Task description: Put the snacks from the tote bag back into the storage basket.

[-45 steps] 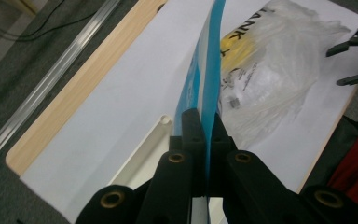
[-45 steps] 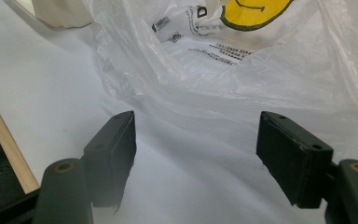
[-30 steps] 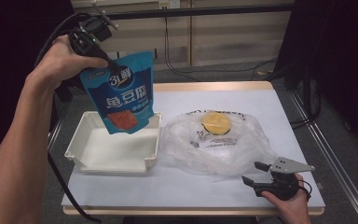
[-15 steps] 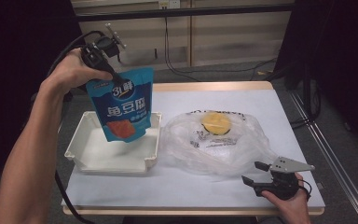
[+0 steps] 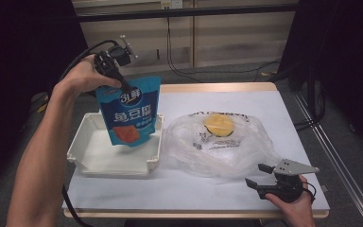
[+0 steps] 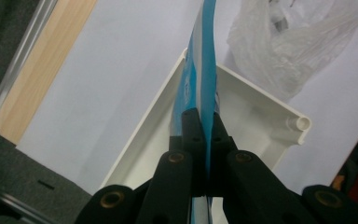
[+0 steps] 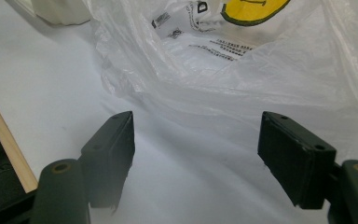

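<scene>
blue pouch [image 5: 129, 114]: hanging over the white tray [image 5: 87, 158], at about 9 o'clock on the table [image 5: 264, 101]
long axis: roughly vertical, bottom corner tipped down into the tray
my left gripper [image 5: 125, 87]: clamped on its top edge
room: tray floor bare; plastic bag [image 5: 217, 142] just off its 3 o'clock wall
my right gripper [image 5: 260, 175]: jaws apart, holding nothing, near the 5 o'clock table edge

The blue pouch [image 5: 128, 116] hides part of the white tray [image 5: 90, 153] behind it
</scene>
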The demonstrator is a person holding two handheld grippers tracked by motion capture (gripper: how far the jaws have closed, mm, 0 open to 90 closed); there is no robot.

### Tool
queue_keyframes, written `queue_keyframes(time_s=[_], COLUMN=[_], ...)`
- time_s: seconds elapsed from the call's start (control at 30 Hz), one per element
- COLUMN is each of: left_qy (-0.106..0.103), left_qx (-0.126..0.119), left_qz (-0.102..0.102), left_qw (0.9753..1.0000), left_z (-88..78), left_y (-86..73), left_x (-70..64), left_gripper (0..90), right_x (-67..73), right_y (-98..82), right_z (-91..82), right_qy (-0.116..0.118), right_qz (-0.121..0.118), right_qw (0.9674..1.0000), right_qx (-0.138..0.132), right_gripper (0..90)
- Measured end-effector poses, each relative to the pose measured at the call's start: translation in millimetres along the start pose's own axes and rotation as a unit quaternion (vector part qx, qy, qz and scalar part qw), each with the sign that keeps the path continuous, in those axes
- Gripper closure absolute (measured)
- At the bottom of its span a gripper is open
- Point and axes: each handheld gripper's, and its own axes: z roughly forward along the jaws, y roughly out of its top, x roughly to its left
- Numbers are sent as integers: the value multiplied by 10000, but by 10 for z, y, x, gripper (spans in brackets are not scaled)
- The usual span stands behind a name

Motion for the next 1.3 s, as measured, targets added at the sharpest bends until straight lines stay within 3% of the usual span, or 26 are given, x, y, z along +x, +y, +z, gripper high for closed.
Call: queue_keyframes(time_s=[0.2, 0.3, 0.33, 0.4, 0.63, 0.73, 0.77, 0.83, 0.87, 0.93, 1.0, 1.03, 1.1, 1.2, 1.23, 1.3], left_qy=[410, 502, 423, 473, 437, 675, 631, 802, 734, 800, 1227, 1219, 1219, 1347, 1445, 1363], left_qx=[243, 284, 310, 326, 8, 165, 208, 219, 255, 266, 457, 536, 426, 404, 417, 264], left_qz=[485, 639, 680, 799, 977, 1275, 1359, 1278, 1271, 1226, 1228, 1249, 1216, 1353, 1531, 1526], left_qw=[9977, 9963, 9963, 9951, 9943, 9894, 9885, 9883, 9888, 9889, 9838, 9832, 9841, 9808, 9767, 9785], left_z=[89, 120, 122, 132, 124, 164, 188, 214, 205, 223, 287, 289, 281, 280, 276, 278], left_y=[78, 111, 117, 132, 129, 133, 133, 127, 125, 117, 115, 121, 109, 116, 125, 115], left_x=[-74, -97, -99, -104, -105, -105, -96, -78, -57, -39, -26, -4, 11, -21, -38, -67], left_gripper=[900, 900, 900, 900, 900, 900, 900, 900, 900, 900, 900, 900, 900, 900, 900, 900], right_x=[9, 8, 4, 2, 5, 4, 3, 4, 4, 1, 0, 0, 0, -5, -5, -12], right_y=[2, 0, 0, 0, 0, -1, 0, 1, 0, 0, 0, -1, -1, -3, -3, -2], right_z=[0, -1, -2, -2, 1, 1, 1, 2, 1, 2, 2, 4, 4, 5, 8, 16], right_qy=[16, 21, 18, 20, 26, 24, 30, 28, 34, 27, 34, 24, 29, 44, 44, 45], right_qz=[0, -2, 2, -11, -3, 2, 4, -13, -8, -7, -7, -3, -4, -3, 11, -5], right_qw=[10000, 10000, 10000, 10000, 10000, 10000, 10000, 10000, 10000, 10000, 10000, 10000, 10000, 10000, 10000, 10000], right_qx=[-12, -13, -8, -17, -1, -4, -3, -9, -13, -9, -15, -20, -20, -20, -18, -24], right_gripper=[270, 270, 270, 270, 269, 269, 269, 269, 269, 269, 269, 269, 269, 267, 267, 267])
